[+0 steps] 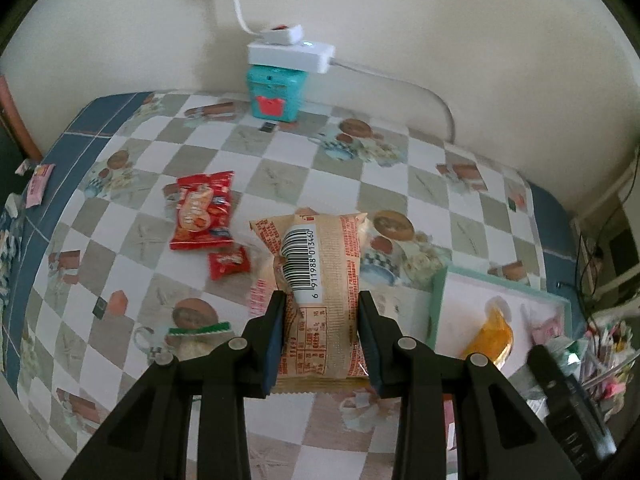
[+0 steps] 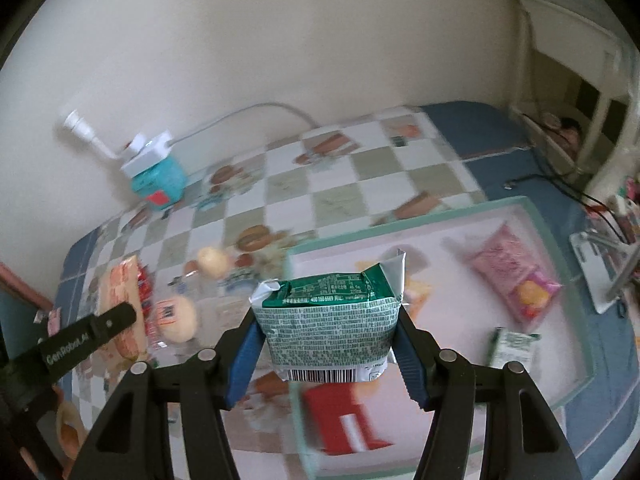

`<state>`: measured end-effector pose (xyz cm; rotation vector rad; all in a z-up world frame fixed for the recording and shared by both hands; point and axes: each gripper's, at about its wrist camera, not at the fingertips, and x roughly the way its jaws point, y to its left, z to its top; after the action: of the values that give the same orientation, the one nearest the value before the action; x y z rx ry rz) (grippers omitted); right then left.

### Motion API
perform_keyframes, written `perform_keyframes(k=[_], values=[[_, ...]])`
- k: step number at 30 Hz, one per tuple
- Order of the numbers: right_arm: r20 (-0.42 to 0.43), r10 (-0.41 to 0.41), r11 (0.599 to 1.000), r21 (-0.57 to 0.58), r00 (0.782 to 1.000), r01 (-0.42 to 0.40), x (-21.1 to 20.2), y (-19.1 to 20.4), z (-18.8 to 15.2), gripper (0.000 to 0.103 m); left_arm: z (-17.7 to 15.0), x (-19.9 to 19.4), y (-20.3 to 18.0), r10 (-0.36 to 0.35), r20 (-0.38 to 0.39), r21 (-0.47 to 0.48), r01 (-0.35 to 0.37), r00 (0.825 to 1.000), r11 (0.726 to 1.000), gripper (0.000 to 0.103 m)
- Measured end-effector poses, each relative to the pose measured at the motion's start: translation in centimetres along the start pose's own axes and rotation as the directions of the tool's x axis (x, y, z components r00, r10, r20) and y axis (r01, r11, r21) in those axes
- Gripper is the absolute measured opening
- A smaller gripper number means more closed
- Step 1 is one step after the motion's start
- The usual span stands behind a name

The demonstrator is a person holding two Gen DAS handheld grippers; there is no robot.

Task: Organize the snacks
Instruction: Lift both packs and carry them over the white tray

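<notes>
I grip a beige snack pack in my left gripper beside the tray, while my right gripper clamps a green pack above that tray, ready for sorting.

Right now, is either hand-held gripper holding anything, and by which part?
Left hand-held gripper clamps a beige snack packet by its sides; right clamps a green packet likewise.

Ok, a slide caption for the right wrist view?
Right gripper holds a green packet above the tray.
</notes>
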<state>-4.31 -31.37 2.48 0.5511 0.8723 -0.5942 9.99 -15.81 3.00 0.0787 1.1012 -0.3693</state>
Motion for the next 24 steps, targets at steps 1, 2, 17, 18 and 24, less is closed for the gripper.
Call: perform_keyframes(k=[1, 2, 17, 18, 24], values=[[0.002, -0.009, 1.000, 0.015, 1.000, 0.009, -0.1, -0.9, 0.1, 0.064, -0.2, 0.1, -0.6, 0.002, -0.003, 0.011, -0.002, 1.000, 1.000, 0.036], [0.002, -0.015, 1.000, 0.027, 1.000, 0.015, -0.2, -1.5, 0.2, 0.064, -0.3, 0.3, -1.1, 0.004, -0.005, 0.022, -0.004, 1.000, 1.000, 0.036], [-0.027, -0.031, 0.987, 0.156, 0.999, 0.035, 0.3, -9.2, 0.3, 0.064, -3.6, 4.4, -10.2, 0.017, -0.035, 0.240, -0.008, 0.999, 0.971, 0.036], [-0.032, -0.031, 0.986, 0.163, 0.999, 0.035, 0.4, -9.6, 0.2, 0.064, -3.8, 4.7, -10.5, 0.018, -0.038, 0.251, -0.008, 0.999, 0.968, 0.036], [-0.039, -0.021, 0.982, 0.185, 0.999, 0.028, 0.8, -10.6, 0.1, 0.064, -4.7, 5.6, -12.1, 0.029, -0.030, 0.287, -0.019, 0.999, 0.958, 0.036]])
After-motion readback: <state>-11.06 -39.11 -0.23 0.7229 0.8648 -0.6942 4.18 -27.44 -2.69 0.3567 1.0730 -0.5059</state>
